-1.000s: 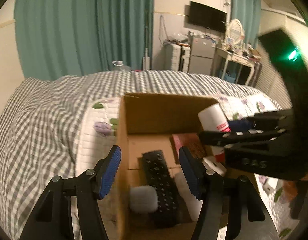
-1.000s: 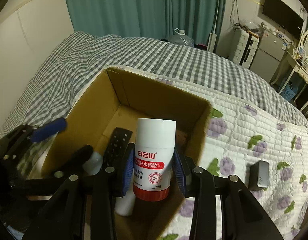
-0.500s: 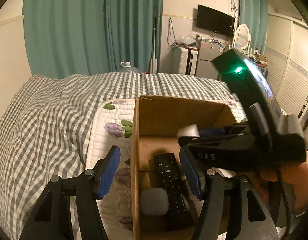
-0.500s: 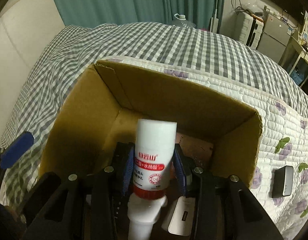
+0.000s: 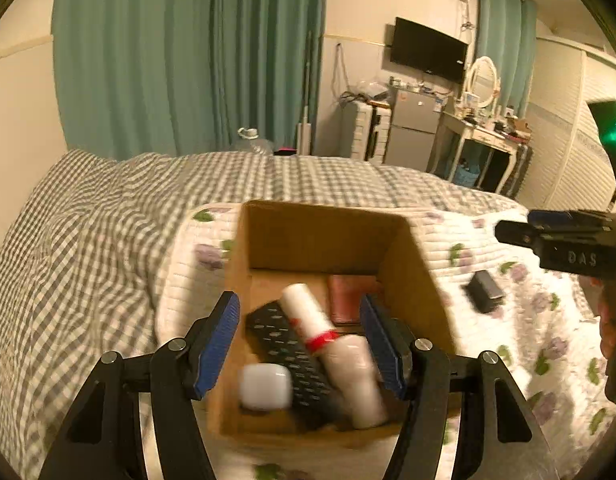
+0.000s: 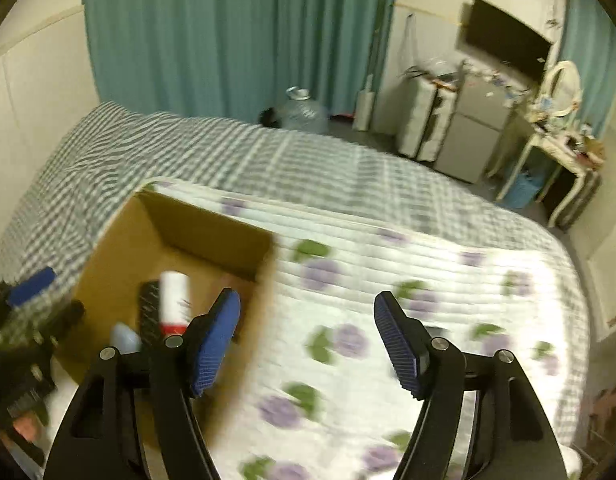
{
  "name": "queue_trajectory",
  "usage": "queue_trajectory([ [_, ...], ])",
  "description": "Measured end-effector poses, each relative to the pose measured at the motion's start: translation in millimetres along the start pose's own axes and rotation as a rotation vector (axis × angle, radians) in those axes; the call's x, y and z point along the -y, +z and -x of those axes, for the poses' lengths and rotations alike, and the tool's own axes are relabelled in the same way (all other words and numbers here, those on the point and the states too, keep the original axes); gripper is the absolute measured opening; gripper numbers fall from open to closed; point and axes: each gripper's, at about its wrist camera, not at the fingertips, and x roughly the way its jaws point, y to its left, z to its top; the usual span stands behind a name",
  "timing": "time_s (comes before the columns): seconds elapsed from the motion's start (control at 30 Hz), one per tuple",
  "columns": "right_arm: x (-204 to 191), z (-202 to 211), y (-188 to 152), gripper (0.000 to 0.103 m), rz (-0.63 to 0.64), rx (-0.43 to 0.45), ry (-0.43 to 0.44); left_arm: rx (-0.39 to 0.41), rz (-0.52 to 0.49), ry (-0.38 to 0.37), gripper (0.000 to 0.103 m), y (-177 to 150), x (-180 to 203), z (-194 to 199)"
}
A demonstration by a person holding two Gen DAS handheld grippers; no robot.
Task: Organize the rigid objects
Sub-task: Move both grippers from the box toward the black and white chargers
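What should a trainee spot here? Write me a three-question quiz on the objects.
1. True or false: the white bottle stands upright in the cardboard box.
2. What lies on the floral quilt outside the box? A) a mug B) a small dark box C) a book
3. Which black thing lies in the box right beside the bottle?

Key: 1 false, it lies on its side. 2 B. 3 the remote control.
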Motion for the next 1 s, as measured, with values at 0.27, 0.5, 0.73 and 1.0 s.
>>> queue_trajectory([
  [0.27, 65.2, 33.9, -66.7, 0.071, -0.018, -0.051, -0.031, -0.012, -0.059, -0.069, 0.068, -12.2, 90.4, 18.6],
  [0.5, 88.4, 19.7, -135.8, 0.071, 0.034, -0.140, -0.015, -0.126, -0.114, -0.048, 0.068, -58.2, 146.7, -5.8],
  [0.73, 93.2, -25.0, -179.9, 0.073, 0.048, -0.280, 0.109, -0.223, -0.139, 0.019, 0.068, -104.4, 163.8, -35.3],
  [1.0, 79.1, -61.6, -193.8, 0.073, 0.076, -0.389, 0.085, -0.289, -0.095, 0.042, 0.068, -122.0, 155.3, -55.7],
])
